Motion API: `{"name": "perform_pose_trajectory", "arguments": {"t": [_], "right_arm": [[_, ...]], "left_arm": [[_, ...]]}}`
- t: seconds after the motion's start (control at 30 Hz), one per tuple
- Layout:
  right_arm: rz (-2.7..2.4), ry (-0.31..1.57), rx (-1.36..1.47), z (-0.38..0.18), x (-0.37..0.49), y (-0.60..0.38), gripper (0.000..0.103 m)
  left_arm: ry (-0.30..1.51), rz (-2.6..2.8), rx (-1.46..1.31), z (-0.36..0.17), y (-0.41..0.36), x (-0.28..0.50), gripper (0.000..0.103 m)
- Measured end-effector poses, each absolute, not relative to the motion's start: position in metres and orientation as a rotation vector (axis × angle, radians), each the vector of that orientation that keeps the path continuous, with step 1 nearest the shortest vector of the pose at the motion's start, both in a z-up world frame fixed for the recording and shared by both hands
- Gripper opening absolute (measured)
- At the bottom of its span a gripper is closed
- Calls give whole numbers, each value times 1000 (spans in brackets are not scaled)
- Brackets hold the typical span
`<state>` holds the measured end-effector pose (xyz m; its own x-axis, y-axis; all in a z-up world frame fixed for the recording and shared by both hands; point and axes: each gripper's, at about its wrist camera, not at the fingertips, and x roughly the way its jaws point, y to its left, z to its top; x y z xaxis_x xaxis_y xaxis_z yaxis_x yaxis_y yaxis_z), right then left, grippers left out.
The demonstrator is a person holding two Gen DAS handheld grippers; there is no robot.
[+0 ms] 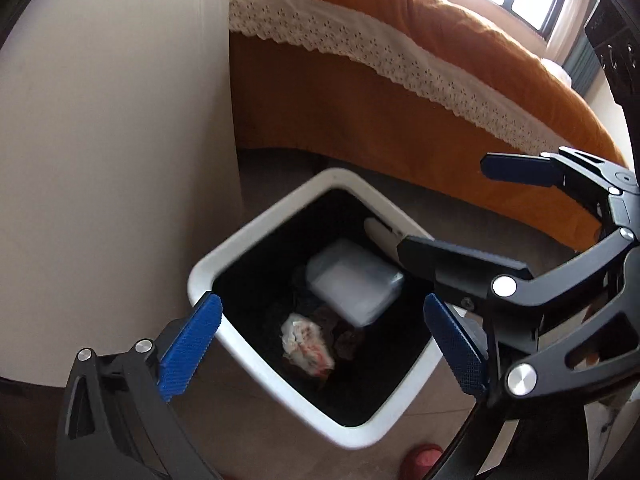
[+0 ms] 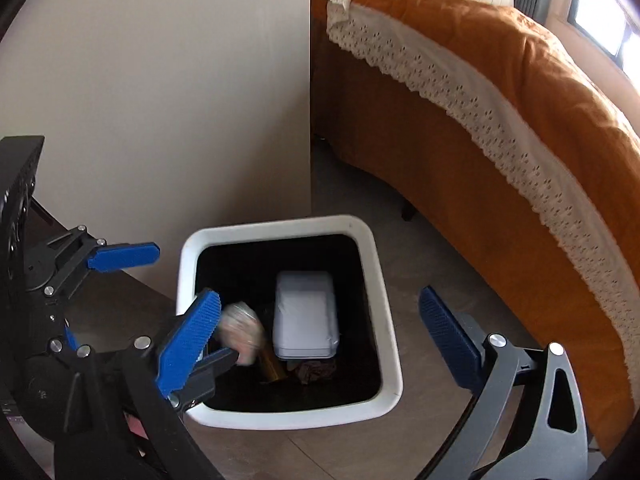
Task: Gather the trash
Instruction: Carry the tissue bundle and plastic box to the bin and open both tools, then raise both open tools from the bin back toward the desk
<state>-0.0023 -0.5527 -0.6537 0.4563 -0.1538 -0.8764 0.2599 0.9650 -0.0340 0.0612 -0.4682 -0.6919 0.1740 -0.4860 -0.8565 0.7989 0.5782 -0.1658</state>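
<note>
A white square trash bin [image 1: 248, 240] with a black liner stands on the floor; it also shows in the right wrist view [image 2: 384, 312]. Inside lie a white plastic box [image 1: 352, 280] [image 2: 306, 316], a crumpled stained tissue [image 1: 306, 344], blurred in the right wrist view [image 2: 240, 328], a gold can [image 2: 272, 364] and dark scraps. My left gripper [image 1: 324, 340] is open and empty above the bin. My right gripper [image 2: 316, 340] is open and empty above the bin; it also shows in the left wrist view [image 1: 444, 212], to the right of the left one.
A cream cabinet side [image 1: 120, 140] [image 2: 180, 100] stands just left of the bin. A bed with an orange cover and white lace trim [image 1: 400, 80] [image 2: 500, 120] runs along the right. A red object [image 1: 424, 458] lies on the tiled floor near the bin.
</note>
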Motion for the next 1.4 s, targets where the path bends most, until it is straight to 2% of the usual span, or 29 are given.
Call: {"name": "perform_pose_trajectory", "arguments": {"t": [0.27,0.6,0.83,1.1,1.4], "right_arm": [[-277,1079,101,-645,1,-553,99],[-303,1036,96,-557,7,-558,99],[-337,985,115,-483,2,-557,99],[-368,822,39,-356,-7,-539,99],[-324,674,-4,-244,-6,-508,99]], "left_arm": [[1041,-908,371,-690,-465,63,99],[995,-895,341,-610,-454,72,99],[946,-890,316,-526,-450,74,99],[910,-840,214,-413,-432,74,99],[815,-792,177,-290,-392,73,99]]}}
